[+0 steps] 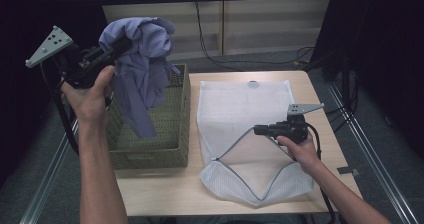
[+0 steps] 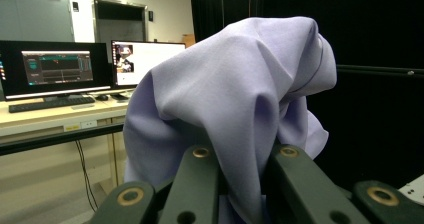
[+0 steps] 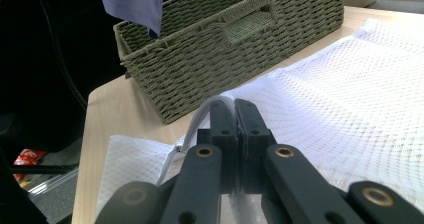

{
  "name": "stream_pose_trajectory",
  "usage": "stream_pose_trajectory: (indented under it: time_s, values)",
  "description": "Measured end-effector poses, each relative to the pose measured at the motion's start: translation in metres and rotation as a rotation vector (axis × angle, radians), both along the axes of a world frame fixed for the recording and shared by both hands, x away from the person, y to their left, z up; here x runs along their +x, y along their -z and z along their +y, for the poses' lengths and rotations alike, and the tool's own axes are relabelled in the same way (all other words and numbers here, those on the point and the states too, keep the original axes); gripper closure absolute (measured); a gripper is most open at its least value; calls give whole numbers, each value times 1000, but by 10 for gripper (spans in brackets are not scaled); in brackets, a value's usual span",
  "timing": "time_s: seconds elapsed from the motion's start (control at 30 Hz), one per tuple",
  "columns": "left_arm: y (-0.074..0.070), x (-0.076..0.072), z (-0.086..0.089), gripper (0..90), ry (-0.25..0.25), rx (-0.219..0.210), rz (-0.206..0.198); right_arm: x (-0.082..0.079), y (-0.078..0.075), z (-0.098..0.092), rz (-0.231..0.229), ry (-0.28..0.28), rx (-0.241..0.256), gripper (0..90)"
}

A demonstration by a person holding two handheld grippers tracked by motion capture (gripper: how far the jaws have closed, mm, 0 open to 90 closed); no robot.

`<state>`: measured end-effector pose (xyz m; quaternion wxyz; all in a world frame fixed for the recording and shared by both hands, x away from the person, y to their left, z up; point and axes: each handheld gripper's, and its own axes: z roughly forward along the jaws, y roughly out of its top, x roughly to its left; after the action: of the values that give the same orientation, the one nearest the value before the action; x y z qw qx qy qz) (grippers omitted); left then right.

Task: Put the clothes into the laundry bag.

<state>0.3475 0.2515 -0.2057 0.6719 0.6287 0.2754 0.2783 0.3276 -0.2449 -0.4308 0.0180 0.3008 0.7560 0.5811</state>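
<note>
- High view: left gripper (image 1: 120, 46) raised above the worktop's (image 1: 165, 194) left side, clamped on a lilac garment (image 1: 142, 69) that hangs bunched over the far left part of the green woven basket (image 1: 150, 156), lower tail dangling down toward the inside.
- Left gripper view: jaws pinched together on a fold of the garment (image 2: 235, 99), cloth spilling over and between them.
- Right gripper (image 1: 257, 130) low over the middle of the white mesh laundry bag (image 1: 240, 104), jaws closed tight on the zipper edge of the bag's mouth and lifting it, so the opening gapes toward the worktop's near edge.
- Right gripper view: jaws together with white zipper tape (image 3: 192, 129) curling out at their left; basket (image 3: 240, 44) beyond, mesh (image 3: 360, 114) to the right.
- Step judged in hand: garment lifted out of the basket, about to be carried to the bag while the mouth is held open.
- Next move likely calls for: swinging the garment rightward and down toward the near opening, leading with the dangling tail, keeping the zipper edge raised.
- Hard to make out: basket's interior mostly hidden behind the garment, so any other laundry left there cannot be told; kind of garment unclear from the bunching; how deep the bag's opening runs cannot be told.
</note>
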Motion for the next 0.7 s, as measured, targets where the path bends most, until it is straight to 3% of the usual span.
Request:
stream_pose_trajectory:
  time_s: [0.7]
  values:
    - [-40, -15, -27, 864, 17, 71, -69, 0, 0, 0, 2, -6, 1, 886]
